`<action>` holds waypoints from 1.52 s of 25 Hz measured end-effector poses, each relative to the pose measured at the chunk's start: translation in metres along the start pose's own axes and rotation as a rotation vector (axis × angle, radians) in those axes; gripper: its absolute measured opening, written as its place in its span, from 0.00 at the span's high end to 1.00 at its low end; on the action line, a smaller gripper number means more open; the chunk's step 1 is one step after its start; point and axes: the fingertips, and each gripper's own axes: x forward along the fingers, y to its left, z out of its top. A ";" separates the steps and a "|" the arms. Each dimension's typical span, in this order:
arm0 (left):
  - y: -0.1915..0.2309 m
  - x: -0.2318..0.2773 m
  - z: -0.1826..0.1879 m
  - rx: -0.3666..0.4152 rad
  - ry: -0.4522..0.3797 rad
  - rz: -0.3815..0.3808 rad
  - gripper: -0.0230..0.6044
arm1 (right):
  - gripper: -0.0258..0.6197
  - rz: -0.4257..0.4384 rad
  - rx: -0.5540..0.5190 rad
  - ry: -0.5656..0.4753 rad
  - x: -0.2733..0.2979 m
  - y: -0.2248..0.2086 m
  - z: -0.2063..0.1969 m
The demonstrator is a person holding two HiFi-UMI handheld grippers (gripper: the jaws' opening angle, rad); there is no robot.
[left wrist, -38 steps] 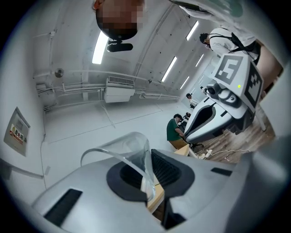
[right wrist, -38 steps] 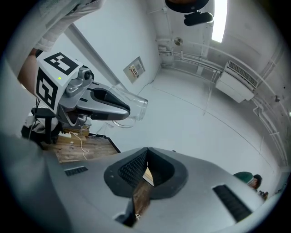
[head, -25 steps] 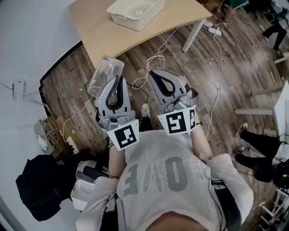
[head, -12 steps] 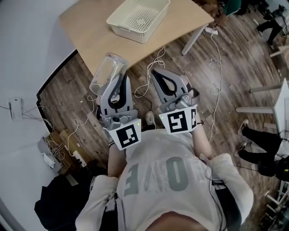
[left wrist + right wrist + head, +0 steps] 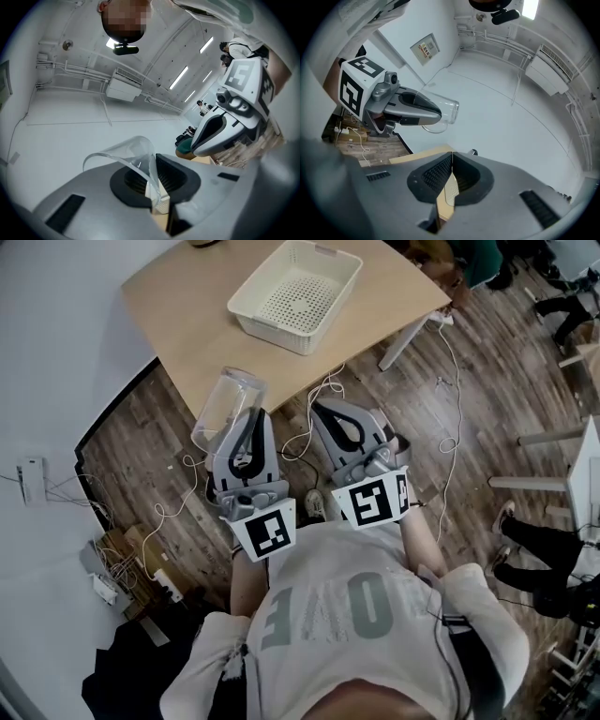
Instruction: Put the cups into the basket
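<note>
A cream perforated basket (image 5: 295, 294) stands on the light wooden table (image 5: 192, 310) ahead of me. My left gripper (image 5: 249, 420) is shut on the wall of a clear plastic cup (image 5: 228, 404), held tilted in the air over the floor, short of the table's near edge. In the left gripper view the cup's rim (image 5: 123, 151) is pinched between the pads of the left gripper (image 5: 152, 180). My right gripper (image 5: 323, 411) hangs beside it, shut and empty. The right gripper view shows the right gripper (image 5: 452, 161) with its pads together and the cup (image 5: 446, 112) to its left.
White cables (image 5: 323, 390) trail over the wooden floor under the table, near a white table leg (image 5: 405, 320). A power strip and boxes (image 5: 122, 568) lie by the wall at the left. A person's legs (image 5: 539, 540) are at the right edge.
The table and basket have come further into view and lower in the frame. Both grippers keep their pose, the left still holding the cup.
</note>
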 end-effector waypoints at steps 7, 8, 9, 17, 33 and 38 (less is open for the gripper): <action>0.003 0.048 -0.024 0.009 0.055 0.046 0.90 | 0.96 0.040 -0.025 -0.053 0.047 -0.038 -0.018; 0.004 0.057 -0.026 0.017 0.058 0.054 0.90 | 0.96 0.047 -0.027 -0.063 0.055 -0.045 -0.021; 0.005 0.066 -0.027 0.028 0.058 0.064 0.90 | 0.96 0.053 -0.031 -0.074 0.063 -0.052 -0.023; 0.028 0.157 -0.039 0.053 0.079 0.181 0.90 | 0.96 0.125 -0.064 -0.150 0.125 -0.123 -0.042; 0.010 0.277 -0.055 0.059 0.121 0.170 0.90 | 0.96 0.188 -0.043 -0.169 0.181 -0.206 -0.107; 0.012 0.298 -0.061 0.073 0.116 0.132 0.90 | 0.96 0.164 -0.003 -0.160 0.195 -0.215 -0.113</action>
